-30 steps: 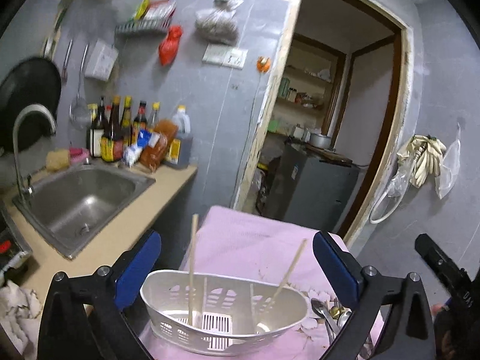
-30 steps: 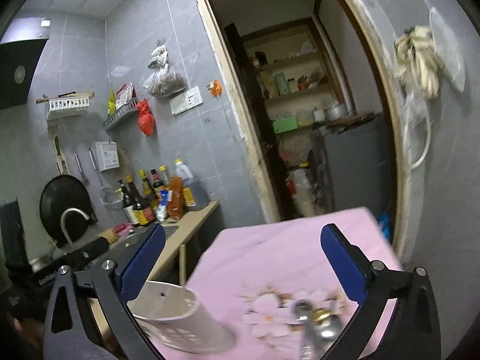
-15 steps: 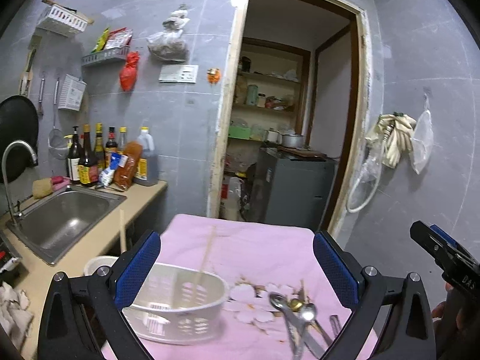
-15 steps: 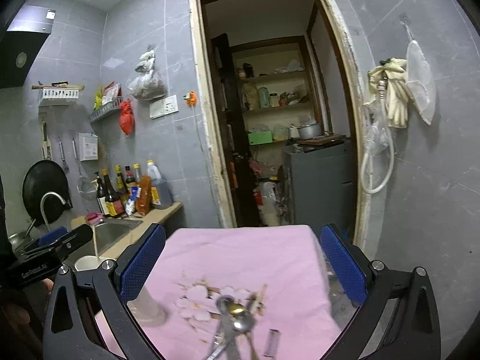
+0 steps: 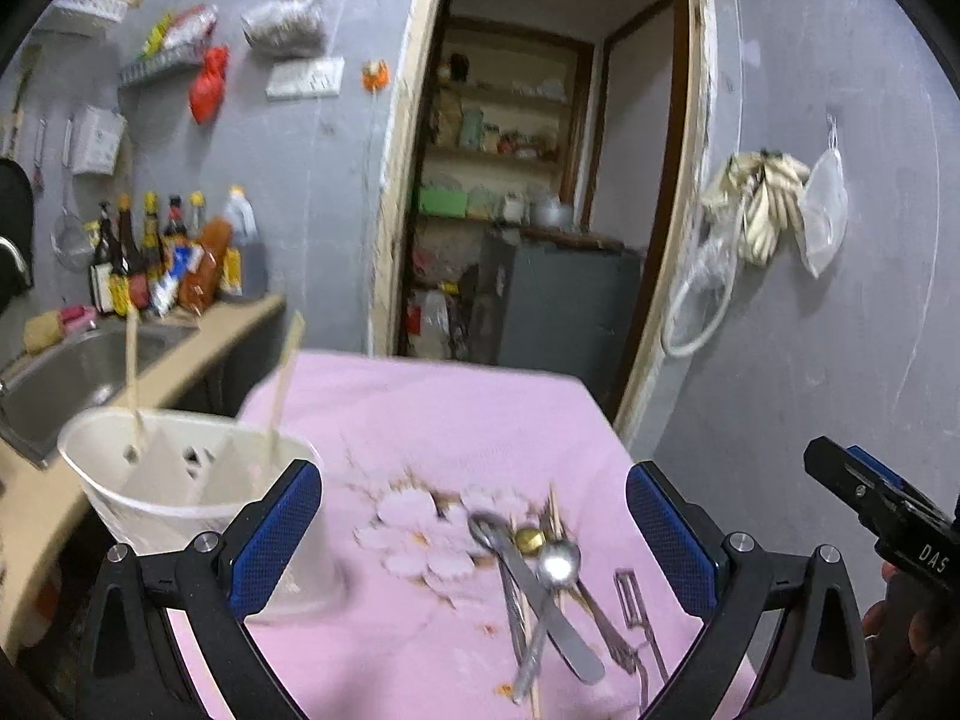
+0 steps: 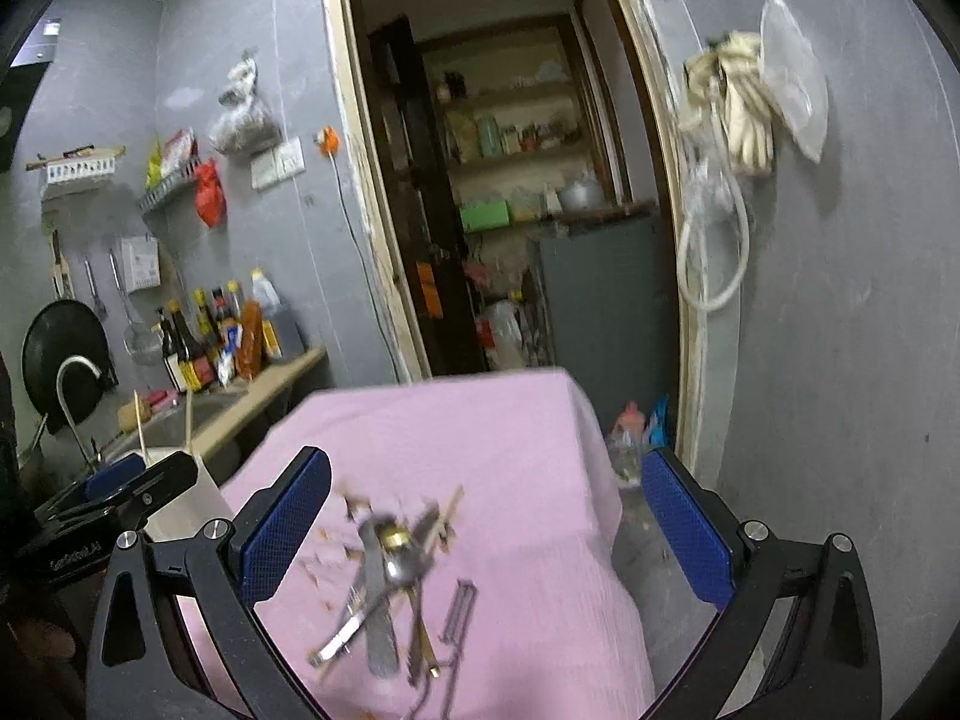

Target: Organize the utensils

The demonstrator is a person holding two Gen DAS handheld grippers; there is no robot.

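Both jaws I hold spread, empty. Utensil pile lies on the pink cloth between my left gripper fingers; right gripper likewise frames it. White holder stands left.

We see both wrist views dimly and evenly lit, with a bright ceiling light only in the top-left corner of the right view, soft shadows on the grey walls, and small glints on the metal utensils lying near the front edge of the pink tablecloth. Both are smeared by motion blur, worst on the utensils and the cloth's right edge in the right view and on the white basket in the left. Fisheye distortion bows the door frame, and black vignetting fills the corners.
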